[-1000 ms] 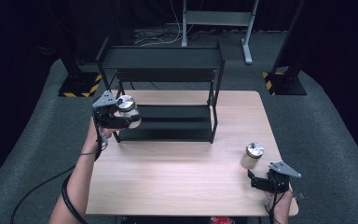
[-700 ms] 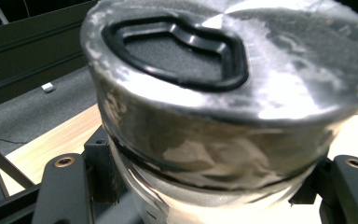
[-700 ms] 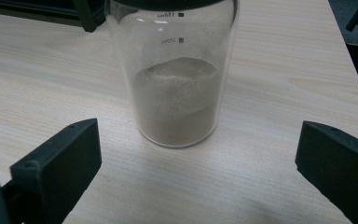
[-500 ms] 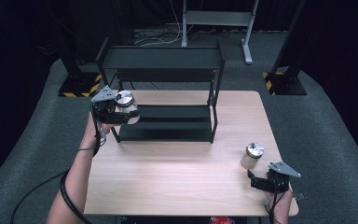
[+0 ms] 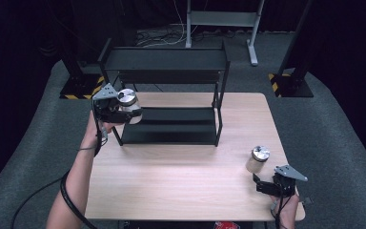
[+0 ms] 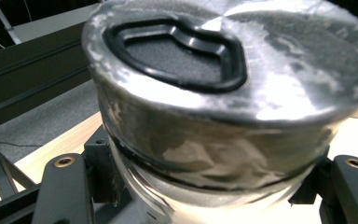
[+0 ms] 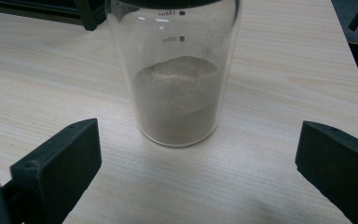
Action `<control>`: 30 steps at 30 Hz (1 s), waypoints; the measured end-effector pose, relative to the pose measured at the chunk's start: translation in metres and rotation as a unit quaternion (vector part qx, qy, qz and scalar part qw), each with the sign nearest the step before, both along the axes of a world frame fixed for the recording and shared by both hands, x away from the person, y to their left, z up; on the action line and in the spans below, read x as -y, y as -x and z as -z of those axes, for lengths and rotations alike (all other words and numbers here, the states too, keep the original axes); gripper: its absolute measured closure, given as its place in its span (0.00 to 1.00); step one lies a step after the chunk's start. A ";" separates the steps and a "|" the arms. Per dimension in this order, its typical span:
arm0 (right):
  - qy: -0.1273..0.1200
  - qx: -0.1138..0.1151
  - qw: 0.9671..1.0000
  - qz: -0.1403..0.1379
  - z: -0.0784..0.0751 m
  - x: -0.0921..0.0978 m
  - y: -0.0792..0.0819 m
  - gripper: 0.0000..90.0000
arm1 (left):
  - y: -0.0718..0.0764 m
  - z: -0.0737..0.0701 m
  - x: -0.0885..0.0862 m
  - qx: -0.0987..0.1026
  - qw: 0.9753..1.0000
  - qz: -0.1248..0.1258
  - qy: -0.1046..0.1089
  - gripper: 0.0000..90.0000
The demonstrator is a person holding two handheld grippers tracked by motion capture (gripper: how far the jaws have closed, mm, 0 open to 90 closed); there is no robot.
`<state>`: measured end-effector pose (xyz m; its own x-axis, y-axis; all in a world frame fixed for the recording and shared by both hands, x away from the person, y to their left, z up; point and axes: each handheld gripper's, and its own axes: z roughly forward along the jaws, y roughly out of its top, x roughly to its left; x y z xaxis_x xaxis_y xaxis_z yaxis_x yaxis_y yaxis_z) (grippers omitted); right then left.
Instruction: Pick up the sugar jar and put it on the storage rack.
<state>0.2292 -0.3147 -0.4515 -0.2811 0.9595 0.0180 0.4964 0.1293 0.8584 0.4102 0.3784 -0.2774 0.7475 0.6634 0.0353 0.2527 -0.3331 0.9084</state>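
1. High view: we note the left gripper (image 5: 124,114) has carried its silver-lidded jar (image 5: 129,106) slightly nearer the black rack (image 5: 171,86), at its left end; shelving appears imminent.
2. Left gripper view: jaws clamp that jar below the lid.
3. Right gripper view: jaws wide, unmoved, before the second jar (image 7: 177,79) on the worktop (image 7: 279,93).

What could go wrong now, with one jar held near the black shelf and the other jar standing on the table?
1. The left tool holds its jar in the air beside the black shelf; the jar may bump the shelf's post or slip out, since the glass looks smooth.
2. The right tool is open, close to the second jar, which stands near the table's right edge; a careless push might tip it over.
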 end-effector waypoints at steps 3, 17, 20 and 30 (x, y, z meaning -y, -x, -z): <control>-0.001 -0.001 1.000 0.000 0.000 0.000 0.000 0.00 | -0.001 -0.003 0.001 0.001 1.000 0.002 -0.003 0.34; -0.002 -0.002 1.000 -0.001 0.000 0.001 -0.001 0.00 | -0.007 -0.015 0.003 0.005 1.000 0.004 -0.003 0.34; -0.002 -0.003 1.000 -0.001 0.000 0.001 -0.001 0.00 | -0.008 -0.018 0.003 0.005 1.000 0.004 -0.003 0.34; -0.002 -0.003 1.000 -0.002 0.000 0.001 -0.001 0.00 | -0.011 -0.026 0.003 0.008 1.000 0.004 -0.005 0.34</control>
